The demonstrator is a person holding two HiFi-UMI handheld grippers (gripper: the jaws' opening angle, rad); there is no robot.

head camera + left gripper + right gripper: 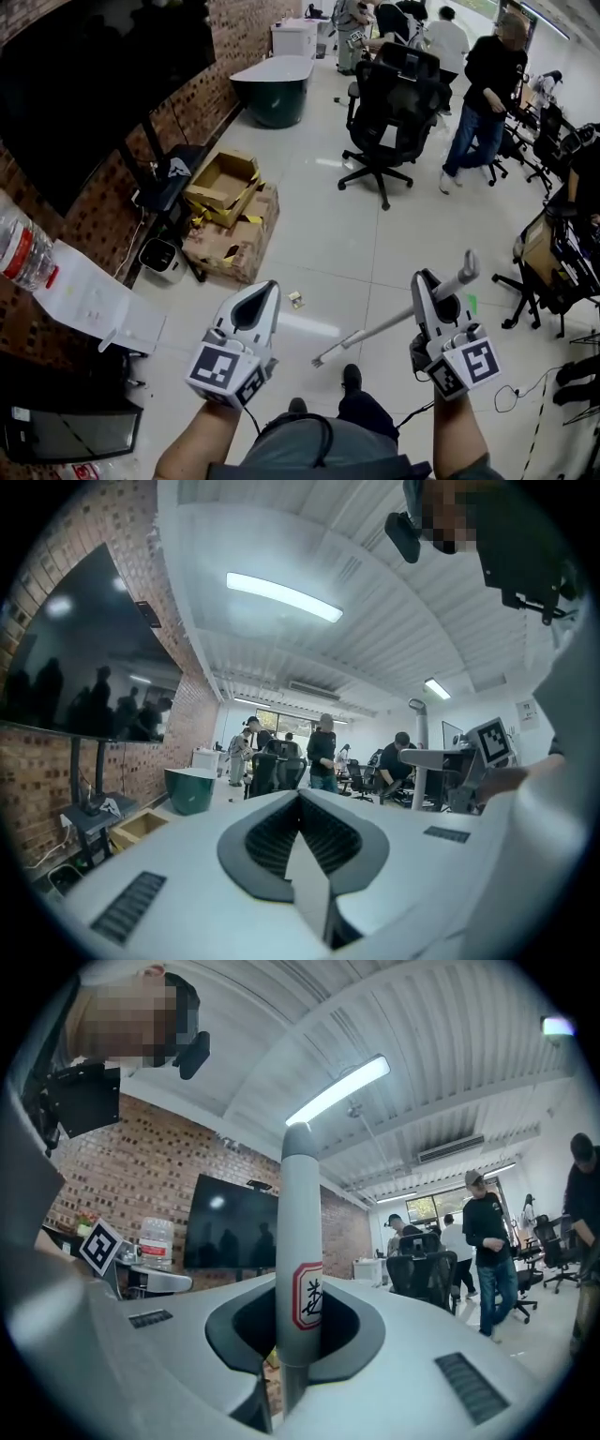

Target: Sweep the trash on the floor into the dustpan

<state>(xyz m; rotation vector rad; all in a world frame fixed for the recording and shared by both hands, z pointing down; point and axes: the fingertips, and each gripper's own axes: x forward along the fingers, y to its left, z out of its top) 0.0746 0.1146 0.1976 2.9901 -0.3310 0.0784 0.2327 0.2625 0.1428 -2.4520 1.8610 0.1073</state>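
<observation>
Left gripper (268, 291): we find its jaws pressed together with nothing between them, and its own view confirms this. Right gripper (433, 292): clamped on a long grey pole (375, 325), which stands between the jaws and carries a red-bordered label (309, 1296).

The pole slants from above the right gripper down to the floor (375, 234). Its lower end lies to the right of the cardboard boxes (230, 216), on their near side, close to the person's shoe (352, 377). We cannot tell what is fitted at that lower end.

One small scrap of trash (296, 300) lies on the floor just off the near right corner of the cardboard boxes, between them and the pole's lower end. In the head view the left gripper's tip shows just beside the scrap.

A black office chair (384, 103) stands well beyond the boxes and to their right. A standing person (486, 94) is further right of the boxes.
</observation>
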